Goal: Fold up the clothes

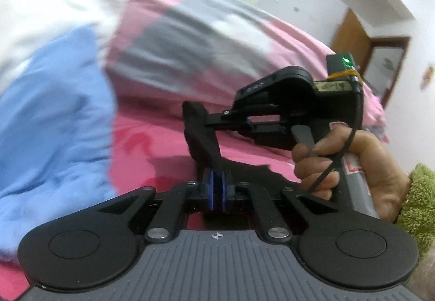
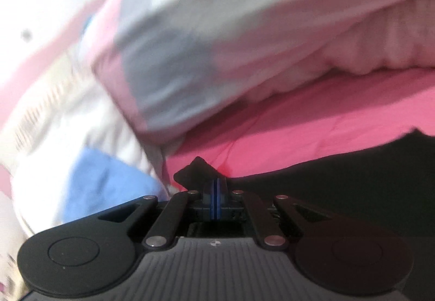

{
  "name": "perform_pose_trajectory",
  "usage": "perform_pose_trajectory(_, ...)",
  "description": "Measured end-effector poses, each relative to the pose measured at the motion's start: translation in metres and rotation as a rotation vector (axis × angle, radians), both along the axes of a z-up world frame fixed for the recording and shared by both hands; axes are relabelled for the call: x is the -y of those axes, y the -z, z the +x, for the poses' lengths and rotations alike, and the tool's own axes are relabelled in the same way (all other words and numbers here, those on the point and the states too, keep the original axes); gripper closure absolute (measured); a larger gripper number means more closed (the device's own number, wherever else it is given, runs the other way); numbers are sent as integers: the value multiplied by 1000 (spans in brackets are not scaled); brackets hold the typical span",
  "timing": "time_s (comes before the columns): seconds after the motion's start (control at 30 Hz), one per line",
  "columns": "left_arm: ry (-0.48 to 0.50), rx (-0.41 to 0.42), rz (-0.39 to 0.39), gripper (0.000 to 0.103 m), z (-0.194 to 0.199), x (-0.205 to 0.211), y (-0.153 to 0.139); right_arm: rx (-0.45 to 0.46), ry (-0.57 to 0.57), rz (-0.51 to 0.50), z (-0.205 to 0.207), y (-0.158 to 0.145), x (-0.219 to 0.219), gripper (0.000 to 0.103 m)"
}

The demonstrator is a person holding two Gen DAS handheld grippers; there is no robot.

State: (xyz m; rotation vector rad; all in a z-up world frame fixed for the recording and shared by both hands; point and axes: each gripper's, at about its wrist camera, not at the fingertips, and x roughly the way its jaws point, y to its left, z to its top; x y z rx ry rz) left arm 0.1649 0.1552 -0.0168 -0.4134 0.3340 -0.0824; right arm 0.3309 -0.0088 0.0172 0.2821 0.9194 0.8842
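A black garment (image 2: 339, 178) lies on the pink bed sheet (image 2: 312, 124). My left gripper (image 1: 217, 176) is shut on a strip of the black garment (image 1: 244, 169) just above the sheet. My right gripper (image 2: 216, 184) is shut on a corner of the black garment, and a black point of cloth (image 2: 197, 171) sticks up beside its fingers. In the left wrist view the right gripper (image 1: 195, 121) shows from the side, held by a hand (image 1: 353, 165), its fingers on the same black cloth close above my left fingers.
A bulky quilt in pink, grey and white (image 1: 190, 37) lies behind the grippers, also in the right wrist view (image 2: 204, 29). A blue and white cloth (image 1: 54, 110) lies to the left. A wooden door (image 1: 350, 34) stands at the far right.
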Motion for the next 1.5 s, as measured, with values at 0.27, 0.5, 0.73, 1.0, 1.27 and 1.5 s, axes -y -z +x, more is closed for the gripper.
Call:
perform_pose_trajectory(0.27,176,-60,126,99,45,66,1,-105,122,180,25,28,103,102)
perform_pose_trajectory(0.5,352,-261,126,92,64,83,30,-227,238,248,43,80,164,100)
perform_pose_trajectory(0.73,360,-241,97,85,32,35,7,-276,303,264,44,101,213,84)
perform_pose_trajectory(1.0,230,-375,229,81,63,14,13,-102,138,66,-11,55,173,53)
perform_pose_trajectory(1.27,172,-370,339,81,86,28,38,137,42,-269,-44,59,109,52)
perform_pose_trajectory(1.5,187,-296,376,80,70,26,45,229,288,-403,-41,59,171,56)
